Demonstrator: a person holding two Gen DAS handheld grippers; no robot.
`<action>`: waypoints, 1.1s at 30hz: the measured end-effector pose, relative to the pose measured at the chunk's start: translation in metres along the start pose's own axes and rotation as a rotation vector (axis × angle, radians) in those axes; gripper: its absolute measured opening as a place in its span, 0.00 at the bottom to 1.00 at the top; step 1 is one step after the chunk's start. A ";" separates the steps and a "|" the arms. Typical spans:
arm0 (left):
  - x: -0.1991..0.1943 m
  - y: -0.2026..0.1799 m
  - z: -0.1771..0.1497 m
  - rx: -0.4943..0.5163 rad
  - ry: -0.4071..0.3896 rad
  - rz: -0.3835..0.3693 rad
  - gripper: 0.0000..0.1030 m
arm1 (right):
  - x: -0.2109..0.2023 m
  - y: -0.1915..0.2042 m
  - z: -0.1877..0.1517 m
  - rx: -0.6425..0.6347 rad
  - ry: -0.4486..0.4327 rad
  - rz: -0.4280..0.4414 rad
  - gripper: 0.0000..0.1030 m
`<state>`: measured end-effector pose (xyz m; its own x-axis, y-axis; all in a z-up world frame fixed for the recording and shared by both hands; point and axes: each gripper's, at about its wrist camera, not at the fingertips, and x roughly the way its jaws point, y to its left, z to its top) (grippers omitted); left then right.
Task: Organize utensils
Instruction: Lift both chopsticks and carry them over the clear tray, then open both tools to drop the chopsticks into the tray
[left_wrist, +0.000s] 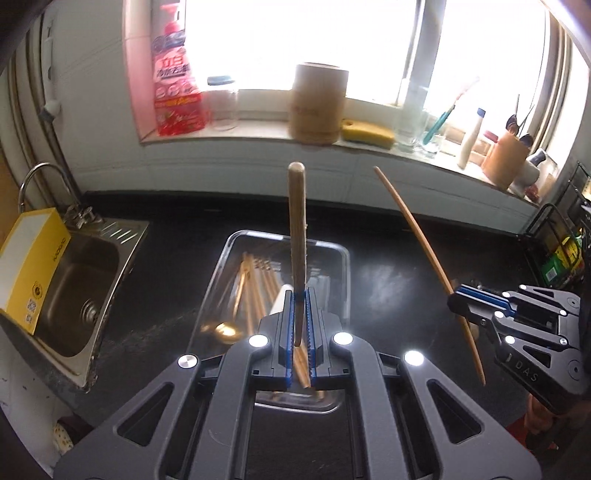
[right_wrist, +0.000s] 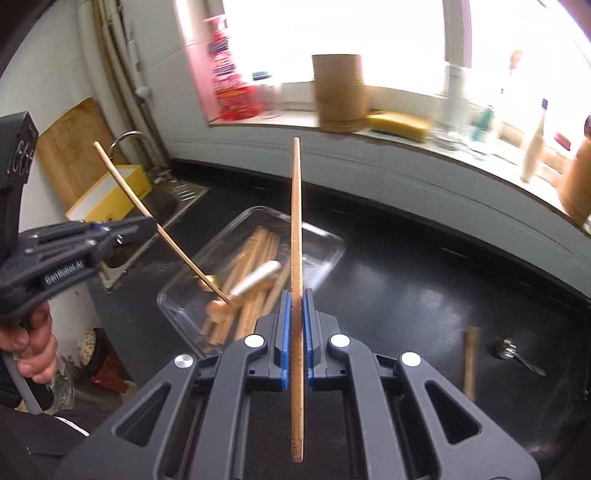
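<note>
My left gripper (left_wrist: 300, 295) is shut on a wooden chopstick (left_wrist: 297, 236) that stands upright above a clear plastic tray (left_wrist: 332, 251). The tray holds several wooden chopsticks (left_wrist: 255, 284), a gold spoon (left_wrist: 225, 330) and a white-handled utensil. My right gripper (right_wrist: 296, 295) is shut on another wooden chopstick (right_wrist: 296, 236), also upright, to the right of the tray (right_wrist: 325, 240). The right gripper (left_wrist: 456, 295) shows at the right of the left wrist view with its stick (left_wrist: 413, 229). The left gripper (right_wrist: 147, 221) shows at the left of the right wrist view with its stick (right_wrist: 125, 184).
A steel sink (left_wrist: 81, 273) with a tap and a yellow box (left_wrist: 33, 266) lies left of the tray. On the windowsill stand a wooden canister (left_wrist: 317, 103), a yellow sponge (left_wrist: 365, 131), a pink bottle (left_wrist: 177, 92) and a utensil holder (left_wrist: 506, 155). A metal spoon (right_wrist: 517, 354) and a wooden stick (right_wrist: 470, 362) lie on the black counter.
</note>
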<state>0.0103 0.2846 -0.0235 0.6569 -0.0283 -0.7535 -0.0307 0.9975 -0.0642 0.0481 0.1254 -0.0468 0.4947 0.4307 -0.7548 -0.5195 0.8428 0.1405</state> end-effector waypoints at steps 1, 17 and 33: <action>0.001 0.008 -0.001 -0.001 0.008 0.003 0.05 | 0.004 0.006 0.003 -0.005 0.003 0.009 0.07; 0.033 0.054 0.005 -0.006 0.077 -0.021 0.05 | 0.067 0.052 0.025 -0.025 0.091 0.058 0.07; 0.121 0.068 0.046 -0.029 0.177 -0.112 0.05 | 0.162 0.016 0.031 0.164 0.304 0.170 0.07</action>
<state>0.1226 0.3520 -0.0888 0.5152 -0.1521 -0.8435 0.0116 0.9853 -0.1706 0.1418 0.2182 -0.1469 0.1691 0.4744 -0.8639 -0.4457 0.8186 0.3623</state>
